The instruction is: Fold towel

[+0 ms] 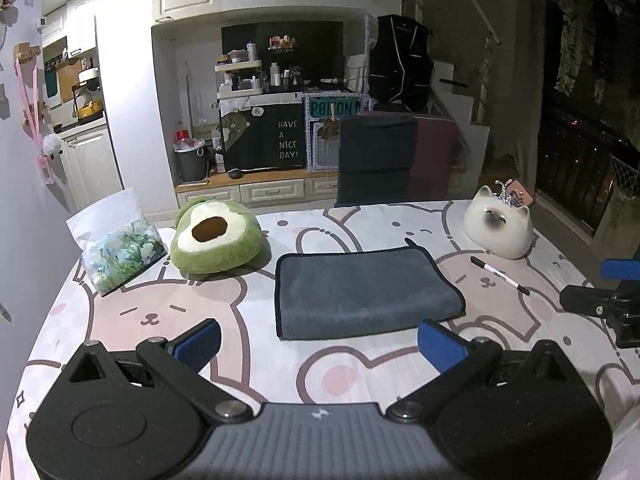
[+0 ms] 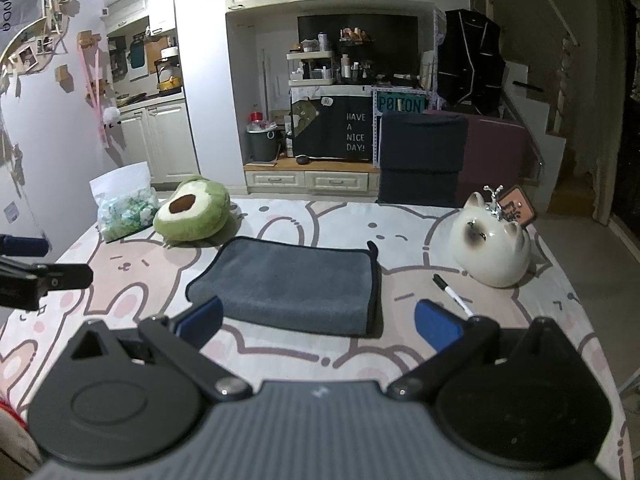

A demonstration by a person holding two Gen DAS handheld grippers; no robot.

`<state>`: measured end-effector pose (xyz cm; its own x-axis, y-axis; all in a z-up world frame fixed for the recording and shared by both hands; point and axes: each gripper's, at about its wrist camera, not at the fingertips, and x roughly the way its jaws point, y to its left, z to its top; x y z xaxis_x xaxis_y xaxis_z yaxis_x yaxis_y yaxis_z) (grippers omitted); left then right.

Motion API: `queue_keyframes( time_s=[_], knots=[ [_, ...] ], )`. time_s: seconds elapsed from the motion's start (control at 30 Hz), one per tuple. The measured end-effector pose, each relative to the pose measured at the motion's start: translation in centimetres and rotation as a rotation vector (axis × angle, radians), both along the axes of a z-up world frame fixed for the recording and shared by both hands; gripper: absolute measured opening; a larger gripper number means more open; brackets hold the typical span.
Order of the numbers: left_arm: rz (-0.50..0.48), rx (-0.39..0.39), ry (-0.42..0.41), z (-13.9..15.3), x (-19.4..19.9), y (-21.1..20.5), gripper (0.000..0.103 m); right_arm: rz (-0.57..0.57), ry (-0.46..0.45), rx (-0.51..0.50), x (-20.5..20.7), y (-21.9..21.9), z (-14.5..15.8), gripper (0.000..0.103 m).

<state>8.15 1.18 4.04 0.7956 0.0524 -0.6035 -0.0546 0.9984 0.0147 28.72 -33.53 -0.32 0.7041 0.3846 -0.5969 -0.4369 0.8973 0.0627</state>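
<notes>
I am hovering both claws, left gripper and right gripper, spread and empty, judging the folded towel nearly finished.

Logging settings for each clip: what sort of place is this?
Most likely a small lived-in apartment at night: a kitchen nook with white cabinets, cluttered shelves, and an avocado plush beside the folded towel.

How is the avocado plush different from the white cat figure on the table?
The avocado plush is green and soft-looking; the cat figure is white, smooth and glossy. The avocado plush sits left of the folded towel, the cat figure to its right, beside a pen. Both are rounded and rest on the table's patterned cloth.
</notes>
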Motion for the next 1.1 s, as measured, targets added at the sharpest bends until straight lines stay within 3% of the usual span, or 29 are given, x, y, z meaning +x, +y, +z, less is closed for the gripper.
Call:
queue_keyframes(
  time_s=[0.5,1.1],
  knots=[
    [-0.050,-0.021,0.007,-1.2,-5.1,-1.1,0.103,0.023,-0.012,0.008,-5.3,-1.7,-0.4,0.103],
    [-0.075,-0.030,-0.001,-2.8,-7.7,-1.7,0.103,0.039,-0.025,0.004,-8.8,-2.9,-1.2,0.103]
  ],
)
